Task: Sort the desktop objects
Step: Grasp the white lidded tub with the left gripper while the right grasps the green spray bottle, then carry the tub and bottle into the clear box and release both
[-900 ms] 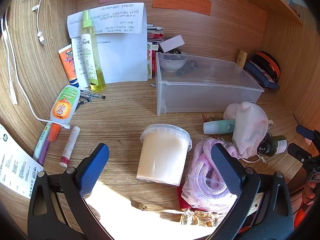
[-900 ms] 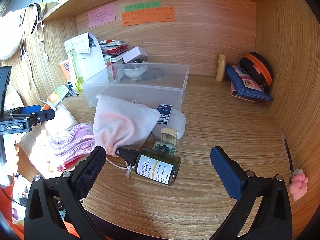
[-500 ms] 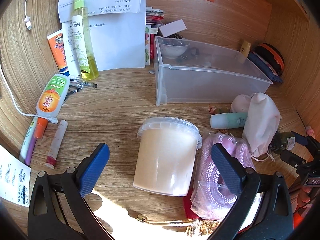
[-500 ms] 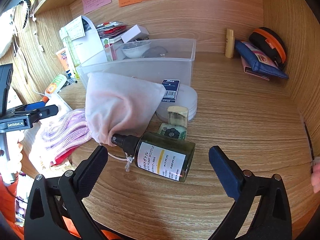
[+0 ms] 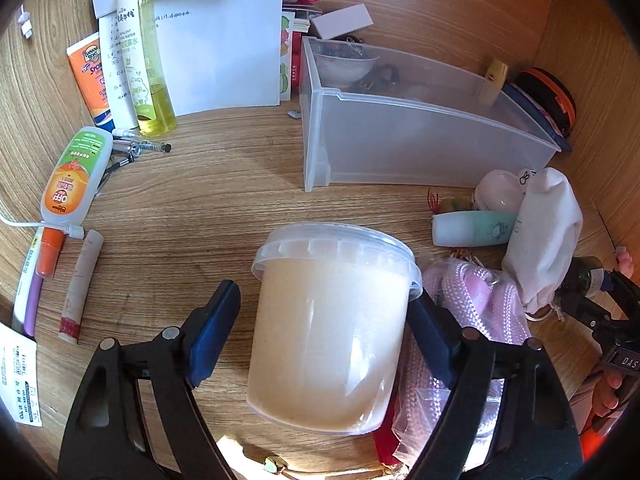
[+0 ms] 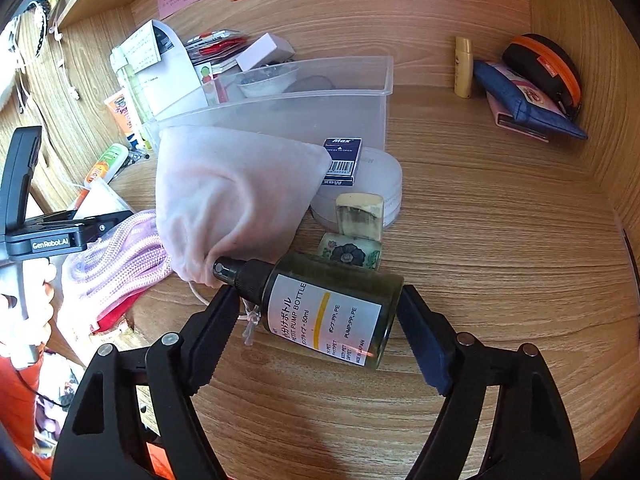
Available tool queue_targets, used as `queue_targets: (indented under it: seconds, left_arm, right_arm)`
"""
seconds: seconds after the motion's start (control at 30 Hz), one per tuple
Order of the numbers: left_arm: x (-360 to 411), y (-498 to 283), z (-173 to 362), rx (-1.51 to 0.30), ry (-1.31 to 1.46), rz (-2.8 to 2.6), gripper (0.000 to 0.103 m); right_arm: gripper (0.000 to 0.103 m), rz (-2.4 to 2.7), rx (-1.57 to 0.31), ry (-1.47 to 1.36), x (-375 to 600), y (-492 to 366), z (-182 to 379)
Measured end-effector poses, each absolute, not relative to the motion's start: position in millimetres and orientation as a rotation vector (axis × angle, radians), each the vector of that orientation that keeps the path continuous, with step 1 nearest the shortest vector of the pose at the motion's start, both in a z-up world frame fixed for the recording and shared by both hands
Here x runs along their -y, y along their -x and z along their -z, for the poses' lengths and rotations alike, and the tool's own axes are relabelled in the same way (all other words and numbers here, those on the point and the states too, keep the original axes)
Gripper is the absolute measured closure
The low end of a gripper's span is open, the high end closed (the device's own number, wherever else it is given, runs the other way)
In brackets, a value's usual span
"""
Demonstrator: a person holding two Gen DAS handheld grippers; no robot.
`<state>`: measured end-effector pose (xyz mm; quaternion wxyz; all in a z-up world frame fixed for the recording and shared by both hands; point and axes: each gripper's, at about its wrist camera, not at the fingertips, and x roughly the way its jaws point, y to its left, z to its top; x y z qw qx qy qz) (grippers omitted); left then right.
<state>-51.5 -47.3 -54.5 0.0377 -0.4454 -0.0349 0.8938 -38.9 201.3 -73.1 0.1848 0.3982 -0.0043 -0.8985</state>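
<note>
A cream-filled plastic tub with a clear lid (image 5: 332, 320) stands on the wooden desk. My left gripper (image 5: 324, 320) straddles it; its right finger touches the tub's side and the left finger stands a small gap off. A dark green pump bottle (image 6: 320, 308) lies on its side. My right gripper (image 6: 316, 320) straddles it lengthwise, one finger at the pump head, the other at the base. Whether either grip is tight is unclear. A clear plastic bin (image 5: 420, 120) stands behind, also in the right wrist view (image 6: 288, 108).
A white cloth pouch (image 6: 232, 196), pink rope in a bag (image 5: 472, 312), a mint tube (image 5: 472, 228), and a Max box (image 6: 342, 160) crowd the middle. Bottles, tubes and pens (image 5: 76, 176) lie left. Pouches (image 6: 532, 96) sit far right by the wall.
Both grippers moved forward and narrowed: the left one came around the tub, the right one around the pump bottle. Tub and bottle have not moved.
</note>
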Motion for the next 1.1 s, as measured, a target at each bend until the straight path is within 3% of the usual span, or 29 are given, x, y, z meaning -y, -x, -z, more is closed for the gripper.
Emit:
queue_targets:
  seconds: [0.1, 0.37, 1.1]
  left_arm:
    - [46.3, 53.9, 55.5, 0.129, 1.371, -2.721, 0.037]
    - [50.7, 54.9, 50.3, 0.153, 1.363, -2.752, 0.037]
    - [45.3, 68.2, -37.2, 0.139, 1.044, -2.836, 0.040]
  right_arm:
    - [0.025, 2.536, 0.021, -1.112, -201.6, 38.9, 72.2]
    - [0.025, 2.583, -0.015, -1.042, -203.1, 35.8, 55.9]
    - [0.025, 2.645, -0.053, -0.842, -200.9, 83.4, -26.7]
